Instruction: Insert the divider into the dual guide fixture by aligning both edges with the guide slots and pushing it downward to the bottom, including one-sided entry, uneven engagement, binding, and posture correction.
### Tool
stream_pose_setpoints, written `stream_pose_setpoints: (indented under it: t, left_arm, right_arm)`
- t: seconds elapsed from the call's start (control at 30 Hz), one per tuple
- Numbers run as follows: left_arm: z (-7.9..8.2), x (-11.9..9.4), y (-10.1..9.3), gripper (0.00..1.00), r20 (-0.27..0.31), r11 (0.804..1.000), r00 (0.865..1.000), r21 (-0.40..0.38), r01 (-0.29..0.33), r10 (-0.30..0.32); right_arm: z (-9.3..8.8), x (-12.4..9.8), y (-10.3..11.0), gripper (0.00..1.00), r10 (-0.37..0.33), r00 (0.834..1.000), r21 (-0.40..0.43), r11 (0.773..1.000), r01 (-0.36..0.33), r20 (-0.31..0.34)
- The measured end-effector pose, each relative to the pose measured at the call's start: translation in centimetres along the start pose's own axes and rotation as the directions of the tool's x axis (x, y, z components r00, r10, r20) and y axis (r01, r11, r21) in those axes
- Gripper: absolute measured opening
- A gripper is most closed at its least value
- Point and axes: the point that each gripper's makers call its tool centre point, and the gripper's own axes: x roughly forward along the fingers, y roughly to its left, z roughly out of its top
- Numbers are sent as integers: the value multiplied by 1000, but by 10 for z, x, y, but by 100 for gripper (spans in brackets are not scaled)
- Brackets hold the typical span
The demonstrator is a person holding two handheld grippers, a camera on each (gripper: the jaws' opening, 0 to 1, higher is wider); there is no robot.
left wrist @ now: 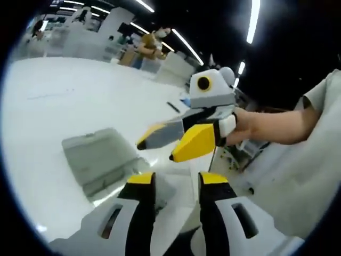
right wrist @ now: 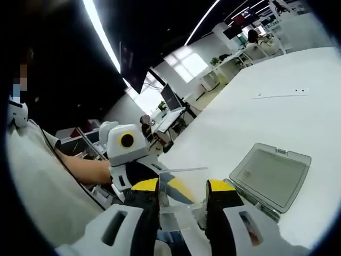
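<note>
Jaws of the right gripper (right wrist: 183,194) pinch the clear divider (right wrist: 184,198); left gripper's (left wrist: 175,180) spread above the tray-like fixture (left wrist: 101,157).

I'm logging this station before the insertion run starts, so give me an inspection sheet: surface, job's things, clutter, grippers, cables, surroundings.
Surface: white table, mostly bare.
Job's things: clear divider sits between the right gripper's jaws; grey tray-like fixture lies flat on the table, also seen in the left gripper view.
Clutter: a thin strip lies farther along the table.
Grippers: right gripper shut on the divider, seen from the left gripper view too; left gripper jaws apart, nothing between them.
Cables: nothing seen.
Surroundings: open room with ceiling strip lights, desks and a monitor; a person's forearm holds the right gripper.
</note>
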Motion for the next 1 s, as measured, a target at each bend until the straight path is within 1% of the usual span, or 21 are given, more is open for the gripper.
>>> stream_pose_setpoints:
  t: [0.03,0.07,0.13,0.23,0.27,0.3,0.33,0.43,0.5,0.6,0.67,0.7,0.73,0.8,0.83,1.0]
  left_arm:
    - [-1,0,2,28,-1,1000,1000,-1,-24,24]
    - [-1,2,-1,27,3,1000,1000,-6,-24,24]
    - [-1,2,2,27,3,998,998,4,-61,61]
    - [-5,4,8,25,-6,991,991,8,-130,130]
    - [-7,5,9,23,-13,990,990,19,-142,142]
    - [-8,5,10,23,-16,989,989,23,-147,148]
    - [-10,6,10,23,-20,986,986,24,-164,165]
    - [-12,6,11,23,-24,976,977,62,-208,210]
    - [-14,6,13,22,-31,970,971,48,-237,239]
    - [-14,6,17,20,-30,957,957,50,-286,287]
    - [-16,7,18,17,-51,949,948,54,-310,313]
    - [-17,7,19,16,-57,945,944,60,-321,324]
    - [-16,8,19,16,-58,943,942,66,-327,330]
    - [-16,9,19,15,-63,939,937,66,-339,342]
    - [-17,9,20,14,-71,934,932,75,-350,355]
    - [-20,8,25,8,-90,921,918,75,-381,387]
  right_arm:
    - [-2,1,-2,30,-9,1000,8,1000,9,-3]
    - [-4,1,-4,30,-26,1000,18,1000,26,-9]
    - [-7,3,-6,30,-38,999,24,999,38,-11]
    - [-12,4,-11,30,-79,997,38,996,80,-19]
    - [-12,5,-13,30,-89,996,44,995,90,-20]
    - [-14,5,-14,30,-105,994,71,992,107,-24]
    - [-14,5,-17,30,-119,993,78,990,121,-26]
    - [-15,4,-22,29,-151,988,92,984,153,-27]
    - [-15,4,-24,29,-169,985,105,980,171,-30]
    - [-15,6,-28,29,-199,980,130,971,201,-30]
    - [-18,8,-28,29,-219,975,129,966,223,-41]
    - [-18,9,-28,29,-223,974,131,965,227,-42]
    - [-20,10,-30,29,-241,969,137,960,246,-50]
    - [-20,12,-31,29,-250,967,152,955,255,-51]
    - [-22,13,-31,29,-259,964,162,950,266,-59]
    - [-26,15,-32,29,-288,955,165,941,296,-71]
